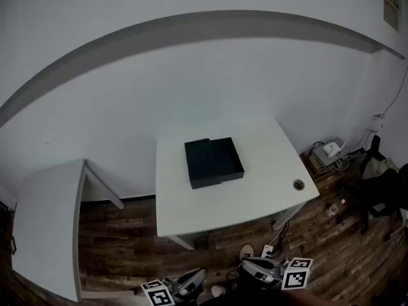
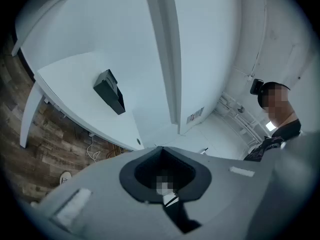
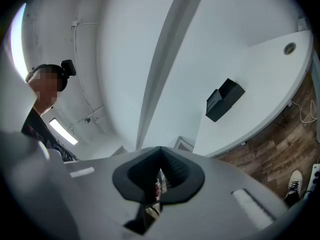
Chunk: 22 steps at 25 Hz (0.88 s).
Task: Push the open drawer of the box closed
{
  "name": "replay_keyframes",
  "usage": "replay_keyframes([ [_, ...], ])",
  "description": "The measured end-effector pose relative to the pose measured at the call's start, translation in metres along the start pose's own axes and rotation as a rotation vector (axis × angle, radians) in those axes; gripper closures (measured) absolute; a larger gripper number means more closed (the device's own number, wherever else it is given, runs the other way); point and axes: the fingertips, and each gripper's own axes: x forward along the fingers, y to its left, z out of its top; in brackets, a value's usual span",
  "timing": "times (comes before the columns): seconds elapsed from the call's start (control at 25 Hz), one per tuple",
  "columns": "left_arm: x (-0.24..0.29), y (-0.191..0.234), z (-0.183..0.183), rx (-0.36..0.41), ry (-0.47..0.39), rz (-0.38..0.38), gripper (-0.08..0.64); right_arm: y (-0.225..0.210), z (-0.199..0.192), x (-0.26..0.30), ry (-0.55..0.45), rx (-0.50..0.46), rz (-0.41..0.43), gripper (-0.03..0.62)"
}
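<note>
A black box (image 1: 213,161) lies in the middle of a white table (image 1: 255,196); its right part looks a shade lighter, and I cannot tell from here how far the drawer stands out. The box also shows small in the left gripper view (image 2: 110,91) and in the right gripper view (image 3: 224,99). Both grippers hang low over the floor, well short of the table's near edge. The left gripper (image 1: 191,279) (image 2: 160,146) has its jaws closed to a point with nothing between them. The right gripper (image 1: 255,269) (image 3: 160,147) is shut and empty too.
A second white table (image 1: 44,222) stands at the left, with a gap of wooden floor (image 1: 127,241) between the two. The main table has a round cable hole (image 1: 298,184) at its right corner. Cables, a small device (image 1: 330,150) and dark bags (image 1: 382,183) crowd the floor at the right.
</note>
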Motion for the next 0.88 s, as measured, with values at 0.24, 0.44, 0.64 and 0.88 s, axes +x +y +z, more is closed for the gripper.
replay_keyframes([
  [0.24,0.0021,-0.0028,-0.0029,-0.004,0.004,0.005,0.560,0.0011,0.0011,-0.0042,-0.006,0.004,0.002,0.591],
  [0.44,0.0017,-0.0018,-0.0031,-0.010,-0.007,0.008,0.560,0.0000,0.0012,-0.0058,-0.009,0.010,0.005,0.591],
  [0.64,0.0036,-0.0021,-0.0016,-0.008,-0.009,0.006,0.560,0.0037,0.0038,-0.0047,-0.010,-0.010,0.026,0.589],
  [0.88,0.0039,-0.0043,-0.0026,-0.008,-0.003,-0.004,0.560,0.0051,0.0089,-0.0092,-0.045,-0.005,0.021,0.588],
])
